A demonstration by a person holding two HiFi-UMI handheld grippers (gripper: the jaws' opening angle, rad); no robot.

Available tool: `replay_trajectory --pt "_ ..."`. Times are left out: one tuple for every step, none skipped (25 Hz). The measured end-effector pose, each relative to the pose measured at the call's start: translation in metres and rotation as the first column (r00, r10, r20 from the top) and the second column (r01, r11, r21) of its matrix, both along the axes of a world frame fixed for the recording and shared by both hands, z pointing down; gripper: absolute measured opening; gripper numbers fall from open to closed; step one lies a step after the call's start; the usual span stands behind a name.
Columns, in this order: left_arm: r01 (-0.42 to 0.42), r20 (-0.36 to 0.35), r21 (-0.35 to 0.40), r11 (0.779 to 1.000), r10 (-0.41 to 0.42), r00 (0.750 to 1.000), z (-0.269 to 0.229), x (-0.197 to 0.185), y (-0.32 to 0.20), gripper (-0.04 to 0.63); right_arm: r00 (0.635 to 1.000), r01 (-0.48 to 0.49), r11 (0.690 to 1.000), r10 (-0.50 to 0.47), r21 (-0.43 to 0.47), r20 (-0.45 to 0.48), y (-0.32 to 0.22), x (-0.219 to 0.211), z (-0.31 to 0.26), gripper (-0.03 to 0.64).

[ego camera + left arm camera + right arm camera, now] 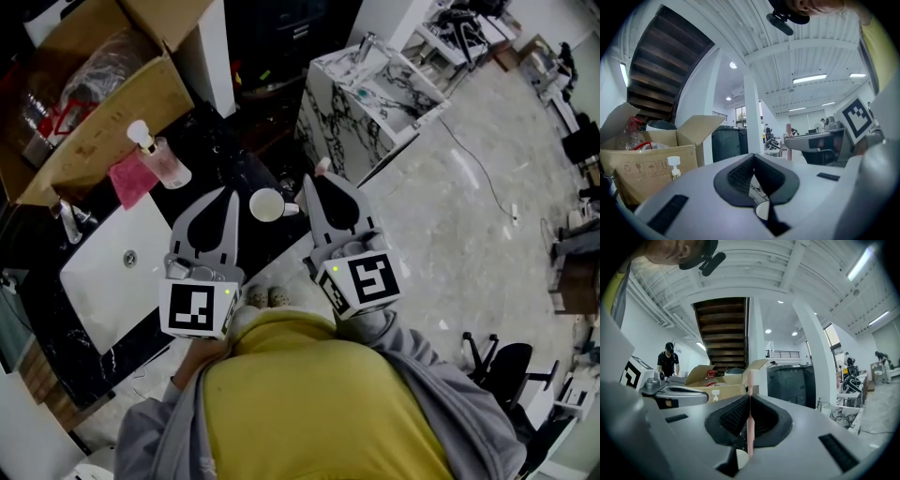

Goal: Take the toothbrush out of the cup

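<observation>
My right gripper [750, 397] is shut on a thin pink toothbrush [750, 380], which stands upright between the pads. Its top pokes above the jaws, and in the head view it shows as a pink tip [323, 167] at my right gripper [315, 184]. A white cup [267, 204] stands on the dark counter between the two grippers. In the right gripper view its rim [740, 459] shows just below the brush's lower end; whether the brush is still inside is hidden. My left gripper [228, 194] is level beside the cup with its jaws together [753, 157] and nothing between them.
A white sink [112, 272] is set in the black marble counter [56, 319], with a faucet [70, 220] behind it. A soap pump bottle [161, 157], a pink cloth [131, 178] and an open cardboard box [94, 94] are at the back left. A white marble cabinet [375, 103] stands to the right.
</observation>
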State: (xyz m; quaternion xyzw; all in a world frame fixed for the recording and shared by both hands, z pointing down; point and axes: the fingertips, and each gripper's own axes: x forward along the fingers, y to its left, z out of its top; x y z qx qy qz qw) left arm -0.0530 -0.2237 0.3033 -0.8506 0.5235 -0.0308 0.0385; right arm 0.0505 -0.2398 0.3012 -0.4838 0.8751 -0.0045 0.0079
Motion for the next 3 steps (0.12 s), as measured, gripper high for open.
replay_trajectory --pt "0.002 0.001 0.002 1.000 -0.002 1.000 0.0005 0.0012 0.0006 0.002 1.000 0.005 1.000 -0.005 0.001 0.001 0.0005 0.0004 0.0002 0.021" --pt "0.005 0.002 0.002 1.000 -0.005 1.000 0.0012 0.0025 0.0012 0.003 1.000 0.009 1.000 -0.009 0.001 0.002 0.0010 0.0009 0.0002 0.021" --pt "0.008 0.002 0.003 1.000 -0.008 1.000 0.0019 0.0038 0.0018 0.002 1.000 0.014 1.000 -0.014 0.002 0.003 0.0014 0.0015 0.0003 0.020"
